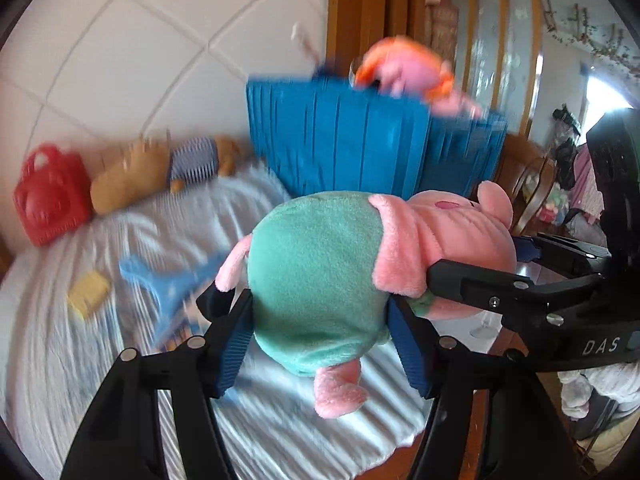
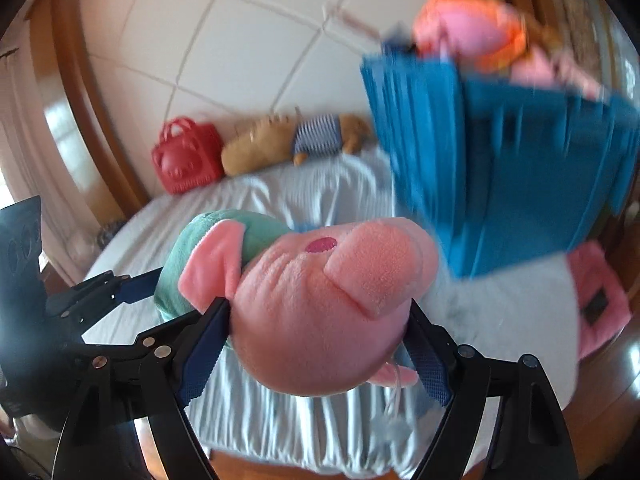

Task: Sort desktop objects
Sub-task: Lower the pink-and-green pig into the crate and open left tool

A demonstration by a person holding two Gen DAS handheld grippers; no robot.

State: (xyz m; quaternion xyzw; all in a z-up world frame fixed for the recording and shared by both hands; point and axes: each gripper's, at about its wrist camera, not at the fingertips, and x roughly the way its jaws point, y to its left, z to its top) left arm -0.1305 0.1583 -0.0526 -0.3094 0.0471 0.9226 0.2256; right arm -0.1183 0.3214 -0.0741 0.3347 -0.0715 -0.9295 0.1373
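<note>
A pink pig plush in a green shirt point(image 1: 320, 280) hangs in the air, held by both grippers. My left gripper point(image 1: 320, 336) is shut on its green body. My right gripper point(image 2: 316, 344) is shut on its pink head point(image 2: 320, 312); it also shows in the left wrist view point(image 1: 480, 276). A blue ribbed basket point(image 1: 372, 140) stands behind on the white cloth, with another pink and orange plush point(image 1: 404, 68) sticking out of its top. The basket shows in the right wrist view point(image 2: 512, 160) to the upper right.
A red toy bag point(image 1: 50, 196) and a brown bear plush in a striped shirt point(image 1: 160, 168) lie along the padded wall. A blue flat toy point(image 1: 168, 284) and a yellow block point(image 1: 88, 292) lie on the white cloth point(image 1: 60, 360). A pink pouch point(image 2: 600, 300) lies right of the basket.
</note>
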